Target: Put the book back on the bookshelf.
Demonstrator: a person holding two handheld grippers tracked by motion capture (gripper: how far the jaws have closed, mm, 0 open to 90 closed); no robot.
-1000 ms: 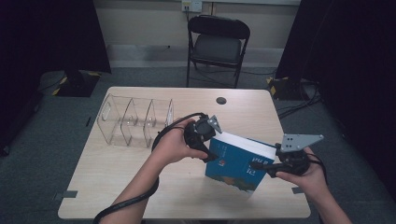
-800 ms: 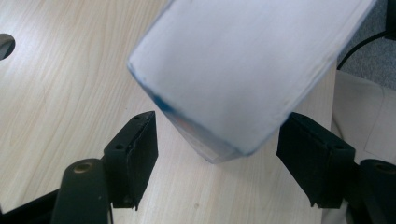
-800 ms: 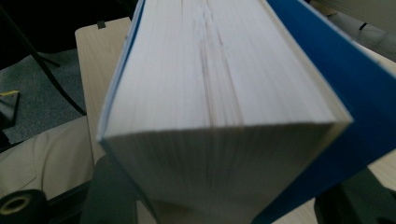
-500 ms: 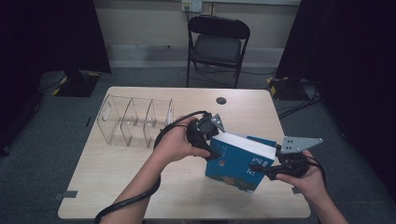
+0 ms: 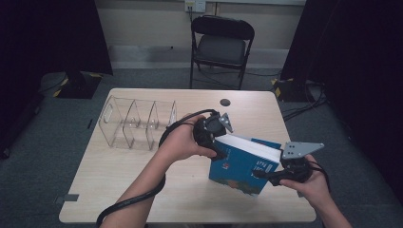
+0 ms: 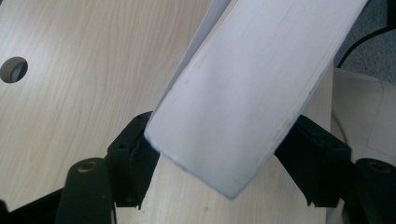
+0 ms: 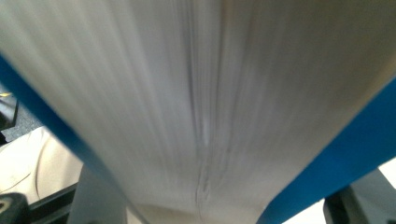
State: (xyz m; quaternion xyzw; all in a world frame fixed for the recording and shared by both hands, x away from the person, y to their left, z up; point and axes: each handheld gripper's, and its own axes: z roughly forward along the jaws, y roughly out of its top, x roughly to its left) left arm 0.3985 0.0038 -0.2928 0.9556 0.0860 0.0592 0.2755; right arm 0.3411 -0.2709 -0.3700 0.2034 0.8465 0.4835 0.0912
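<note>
2 grippers meet on 1 blue book [image 5: 240, 164], which stands tilted on its lower edge near the front right of the wooden table [image 5: 119, 190], well apart from the clear divided organizer [image 5: 135, 124]. At the book's upper corner the left gripper [image 5: 216, 142] is clamped across its white page block. At the opposite end, the right gripper [image 5: 266, 175] has just been opening its jaws around the book; whether its pads still press I cannot tell.

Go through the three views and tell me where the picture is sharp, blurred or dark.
High view: table evenly lit and sharp, room edges dark. Left gripper view: book page edges crisp, bright. Right gripper view: the book's pages smeared and out of focus, too close to the lens.
</note>
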